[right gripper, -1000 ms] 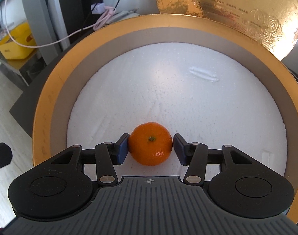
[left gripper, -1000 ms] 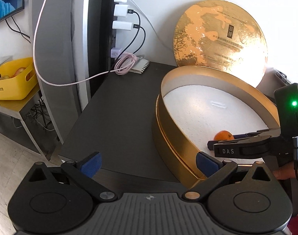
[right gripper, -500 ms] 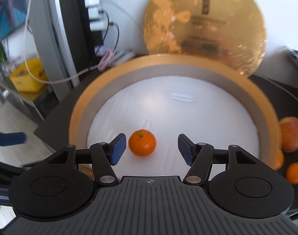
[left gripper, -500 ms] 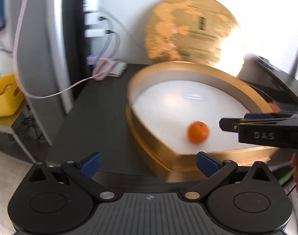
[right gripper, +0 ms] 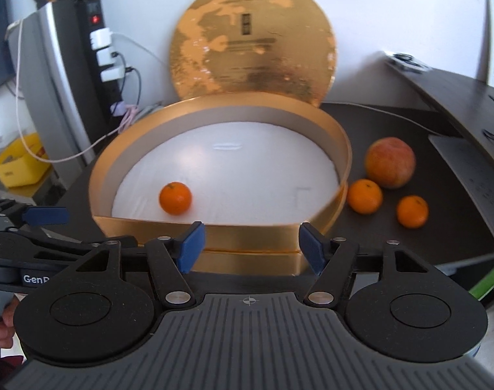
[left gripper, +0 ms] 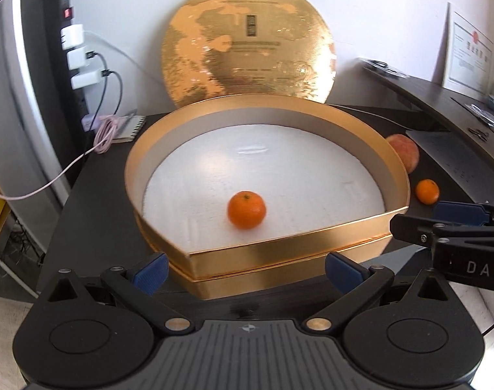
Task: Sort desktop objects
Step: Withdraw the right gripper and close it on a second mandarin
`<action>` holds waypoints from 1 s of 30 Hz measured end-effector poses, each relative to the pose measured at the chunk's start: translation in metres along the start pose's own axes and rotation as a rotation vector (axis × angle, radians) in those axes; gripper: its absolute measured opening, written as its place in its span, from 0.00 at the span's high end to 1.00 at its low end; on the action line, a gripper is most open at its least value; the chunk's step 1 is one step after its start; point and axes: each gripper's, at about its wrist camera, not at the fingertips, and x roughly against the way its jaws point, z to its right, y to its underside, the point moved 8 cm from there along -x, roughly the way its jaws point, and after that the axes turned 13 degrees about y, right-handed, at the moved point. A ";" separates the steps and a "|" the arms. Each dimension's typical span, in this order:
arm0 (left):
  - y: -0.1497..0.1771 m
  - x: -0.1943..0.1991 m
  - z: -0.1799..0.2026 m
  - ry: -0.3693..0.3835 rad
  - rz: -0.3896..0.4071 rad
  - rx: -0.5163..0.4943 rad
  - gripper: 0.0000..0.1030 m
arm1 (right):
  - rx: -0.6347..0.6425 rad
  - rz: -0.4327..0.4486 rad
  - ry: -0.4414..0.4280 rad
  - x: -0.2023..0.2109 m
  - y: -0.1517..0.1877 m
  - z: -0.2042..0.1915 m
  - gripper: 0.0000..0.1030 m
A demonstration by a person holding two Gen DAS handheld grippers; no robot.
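Observation:
A round gold box (left gripper: 279, 237) with a white floor sits on the dark table, and one tangerine (left gripper: 246, 209) lies inside it, also seen from the right wrist (right gripper: 175, 198). My right gripper (right gripper: 251, 248) hangs open and empty just in front of the box's near wall; its jaws have just been opening. Right of the box lie two more tangerines (right gripper: 364, 196) (right gripper: 412, 211) and a reddish apple (right gripper: 389, 162). My left gripper (left gripper: 245, 268) is open and empty, also in front of the near wall. The box's gold lid (left gripper: 247, 48) leans on the wall behind.
A power strip with white chargers (left gripper: 78, 58) and a pink cable (left gripper: 104, 136) stand at the left rear. A raised dark shelf (right gripper: 458, 97) curves along the right. A yellow bin (right gripper: 19, 162) sits low at the left, off the table.
The right gripper let go of the tangerine, widened its jaws and drew back out of the box. The tangerine stays on the white floor. The left gripper swung right to face the box.

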 end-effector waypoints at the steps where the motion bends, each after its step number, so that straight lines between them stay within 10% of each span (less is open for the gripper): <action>1: 0.000 -0.001 0.003 0.002 -0.001 -0.006 0.01 | -0.007 -0.001 0.003 0.001 0.001 0.004 0.32; 30: -0.018 -0.051 0.067 0.119 -0.081 -0.194 0.01 | -0.278 -0.043 0.230 -0.073 0.020 0.138 0.36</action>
